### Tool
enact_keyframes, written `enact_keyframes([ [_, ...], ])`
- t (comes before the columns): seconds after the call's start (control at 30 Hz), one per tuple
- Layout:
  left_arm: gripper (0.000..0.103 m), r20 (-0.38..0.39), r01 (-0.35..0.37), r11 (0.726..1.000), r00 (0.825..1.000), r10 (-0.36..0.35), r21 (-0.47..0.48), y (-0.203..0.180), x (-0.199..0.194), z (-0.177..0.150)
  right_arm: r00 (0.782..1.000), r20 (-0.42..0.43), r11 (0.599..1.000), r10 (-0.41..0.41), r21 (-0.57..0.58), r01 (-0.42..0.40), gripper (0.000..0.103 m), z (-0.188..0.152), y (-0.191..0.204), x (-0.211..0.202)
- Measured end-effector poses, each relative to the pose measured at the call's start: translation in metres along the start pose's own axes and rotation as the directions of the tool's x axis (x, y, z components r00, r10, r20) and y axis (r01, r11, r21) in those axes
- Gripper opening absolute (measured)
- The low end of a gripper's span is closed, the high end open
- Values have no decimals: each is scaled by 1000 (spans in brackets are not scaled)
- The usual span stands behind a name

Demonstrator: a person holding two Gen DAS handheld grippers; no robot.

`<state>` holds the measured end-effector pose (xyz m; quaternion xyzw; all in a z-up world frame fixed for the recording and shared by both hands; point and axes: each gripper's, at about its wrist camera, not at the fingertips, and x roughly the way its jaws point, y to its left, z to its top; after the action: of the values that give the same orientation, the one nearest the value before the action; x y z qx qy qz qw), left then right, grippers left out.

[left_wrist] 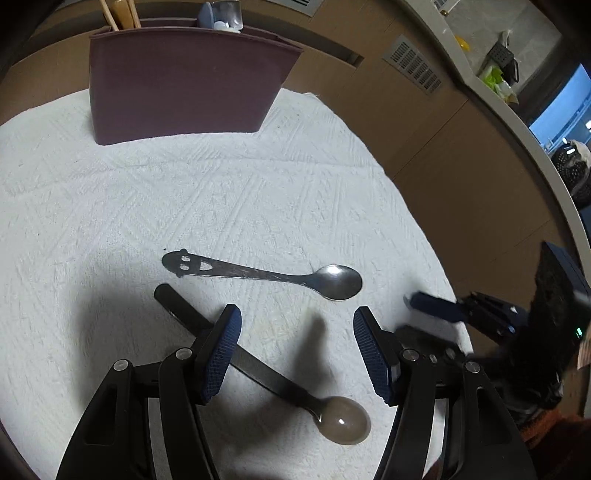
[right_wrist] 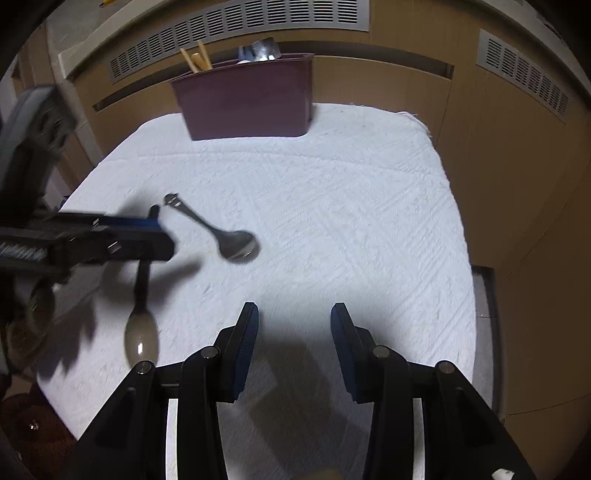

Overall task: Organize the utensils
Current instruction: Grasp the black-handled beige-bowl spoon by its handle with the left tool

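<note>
A black-handled spoon with a brownish bowl lies on the white cloth, and its handle runs under the left finger of my left gripper. That gripper is open and hovers over the spoon, gripping nothing. A metal spoon with a smiley-face handle lies just beyond. My right gripper is open over bare cloth, with nothing between its fingers. From there, the metal spoon, the black-handled spoon and my left gripper are to the left. My right gripper also shows at the right of the left wrist view.
A maroon utensil holder stands at the far edge of the cloth, with chopsticks and spoons in it. The same holder is straight ahead in the right wrist view. Wooden panels with vent grilles rise behind the table.
</note>
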<state>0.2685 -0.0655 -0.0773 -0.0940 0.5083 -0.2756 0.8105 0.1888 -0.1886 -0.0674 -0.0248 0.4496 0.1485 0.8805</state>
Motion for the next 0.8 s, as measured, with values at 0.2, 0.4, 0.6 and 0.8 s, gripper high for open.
enact_keyframes([
  [0.2,63,7,-27,999,1000,27,-32,23,-18,-13,972,-43,969,231,-78,-234,38,-9,53,-4],
  [0.4,63,41,-89,993,995,92,-79,49,-49,-40,988,-48,954,148,-255,-156,38,-7,99,13],
  [0.6,63,48,-85,993,995,89,-82,58,-66,-61,1000,2,972,30,-232,-29,37,40,88,44],
  [0.8,63,39,-145,989,989,145,-4,46,-62,-63,1000,18,992,-18,-123,20,36,70,48,55],
])
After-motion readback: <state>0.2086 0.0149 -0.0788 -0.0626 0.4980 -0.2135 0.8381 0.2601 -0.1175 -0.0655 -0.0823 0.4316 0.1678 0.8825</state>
